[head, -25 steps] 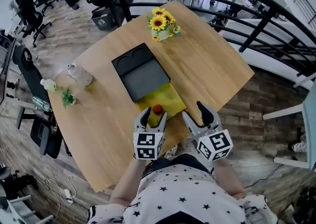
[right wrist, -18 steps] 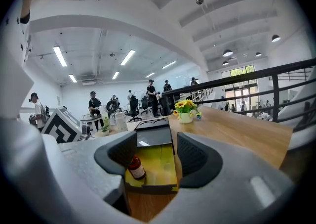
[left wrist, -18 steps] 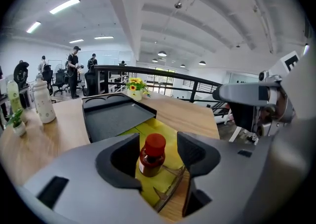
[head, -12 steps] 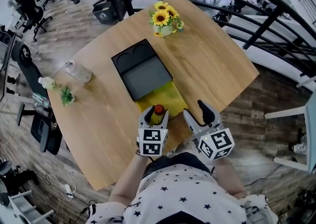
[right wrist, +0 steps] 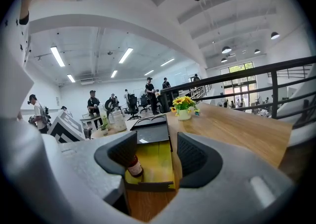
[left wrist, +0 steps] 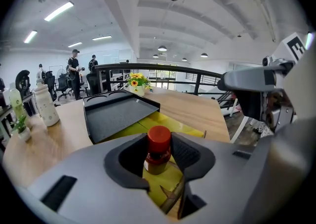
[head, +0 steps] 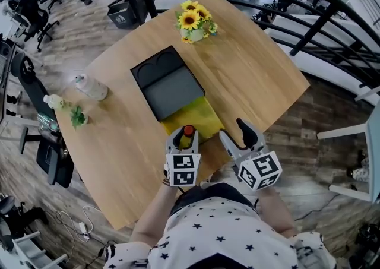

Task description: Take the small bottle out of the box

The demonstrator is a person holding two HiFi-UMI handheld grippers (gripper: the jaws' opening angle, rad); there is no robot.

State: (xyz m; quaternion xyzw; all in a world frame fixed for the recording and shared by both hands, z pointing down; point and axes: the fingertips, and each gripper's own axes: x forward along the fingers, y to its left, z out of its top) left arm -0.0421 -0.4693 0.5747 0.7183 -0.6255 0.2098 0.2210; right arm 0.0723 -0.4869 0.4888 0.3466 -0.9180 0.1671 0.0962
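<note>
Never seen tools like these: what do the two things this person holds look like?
The left claw and right claw are grey, each with two dark ribbed pads and a cube of black-and-white square markers. The left one's jaws are closing, the small bottle between them. The person wears a white star-print top.

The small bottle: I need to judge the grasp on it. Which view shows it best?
The left gripper view: the small bottle stands close-up between the left gripper's closing jaws. The head view shows just its red cap from above; the right gripper view shows only its lower body beside a jaw.
</note>
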